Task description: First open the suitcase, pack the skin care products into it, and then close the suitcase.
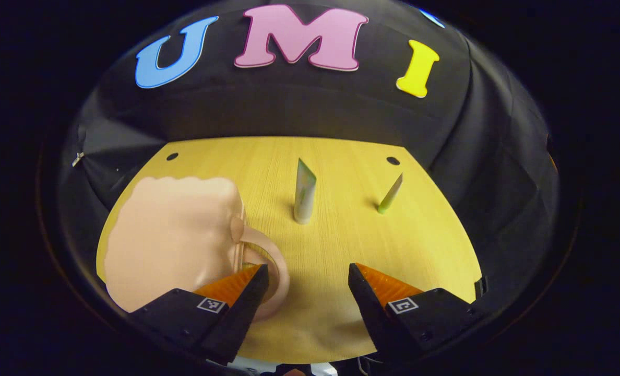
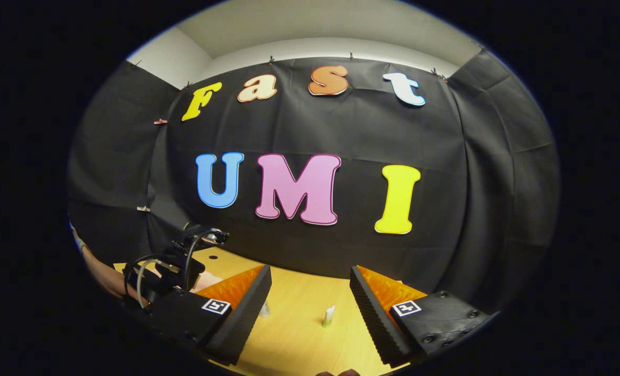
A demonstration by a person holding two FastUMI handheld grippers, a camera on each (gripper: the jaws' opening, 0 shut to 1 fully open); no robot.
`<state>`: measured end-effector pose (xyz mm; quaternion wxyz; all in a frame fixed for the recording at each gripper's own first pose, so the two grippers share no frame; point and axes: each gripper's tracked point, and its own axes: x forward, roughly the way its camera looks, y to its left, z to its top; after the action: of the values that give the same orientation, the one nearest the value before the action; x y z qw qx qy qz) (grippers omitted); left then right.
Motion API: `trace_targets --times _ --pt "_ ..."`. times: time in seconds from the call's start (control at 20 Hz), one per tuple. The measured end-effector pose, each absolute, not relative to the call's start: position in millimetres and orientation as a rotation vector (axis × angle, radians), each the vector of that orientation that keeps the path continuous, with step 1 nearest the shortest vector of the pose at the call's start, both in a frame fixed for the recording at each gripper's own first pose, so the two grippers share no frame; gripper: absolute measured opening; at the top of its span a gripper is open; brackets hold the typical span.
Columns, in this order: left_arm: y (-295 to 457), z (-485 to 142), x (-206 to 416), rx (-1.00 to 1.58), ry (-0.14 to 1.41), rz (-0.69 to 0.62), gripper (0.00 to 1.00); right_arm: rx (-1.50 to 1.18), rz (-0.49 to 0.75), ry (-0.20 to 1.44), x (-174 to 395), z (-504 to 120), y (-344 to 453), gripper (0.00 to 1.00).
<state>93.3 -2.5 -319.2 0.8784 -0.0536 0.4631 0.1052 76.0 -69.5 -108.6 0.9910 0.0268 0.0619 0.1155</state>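
A small pale pink suitcase (image 1: 169,235) rests on the left side of the yellow table (image 1: 341,250), its loop handle (image 1: 276,263) pointing toward the middle. My left gripper (image 1: 307,282) is open, and its left finger sits just in front of that handle. Two skin care tubes stand upright farther back: a taller white-green tube (image 1: 305,193) and a thin green tube (image 1: 390,194). My right gripper (image 2: 310,292) is open and held higher, facing the wall. Between its fingers I see the green tube (image 2: 329,316) and part of the other tube (image 2: 264,309).
In the right gripper view, the left gripper's body with cables (image 2: 169,266) and the forearm holding it (image 2: 101,277) show at the lower left. Black cloth walls close in the table's back and sides. Two small dark holes (image 1: 392,160) mark the table's far corners.
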Motion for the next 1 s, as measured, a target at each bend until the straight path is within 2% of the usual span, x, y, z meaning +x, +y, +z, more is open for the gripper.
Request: trace_targets --times 0.25,0.35,0.4,0.5,0.6,0.8,1.0 --pt "12.9 -368.7 89.5 -0.244 1.113 0.349 0.97 0.101 0.222 0.177 99.5 -128.0 -106.7 0.96" --pt "21.4 -377.9 87.0 -0.262 1.129 0.393 0.89 0.107 0.209 0.172 108.9 -130.3 -119.5 0.96" --pt "35.4 -379.2 83.4 -0.23 1.135 0.444 0.7 0.112 0.204 0.174 111.9 -133.1 -125.2 0.96" --pt "30.4 -380.6 83.0 -0.219 1.165 0.418 0.31 0.127 0.204 0.19 115.9 -139.9 -131.9 0.96" --pt "27.6 -375.7 86.2 -0.137 1.175 0.362 0.21 0.141 0.212 0.202 118.3 -145.7 -134.4 0.96" --pt "27.3 -345.9 92.7 -0.046 1.18 0.338 0.12 0.163 0.204 0.205 126.7 -150.7 -139.3 0.97" --pt "43.7 -280.0 97.3 -0.108 1.152 0.303 0.12 0.223 0.2 0.196 142.6 -150.7 -131.0 0.99"
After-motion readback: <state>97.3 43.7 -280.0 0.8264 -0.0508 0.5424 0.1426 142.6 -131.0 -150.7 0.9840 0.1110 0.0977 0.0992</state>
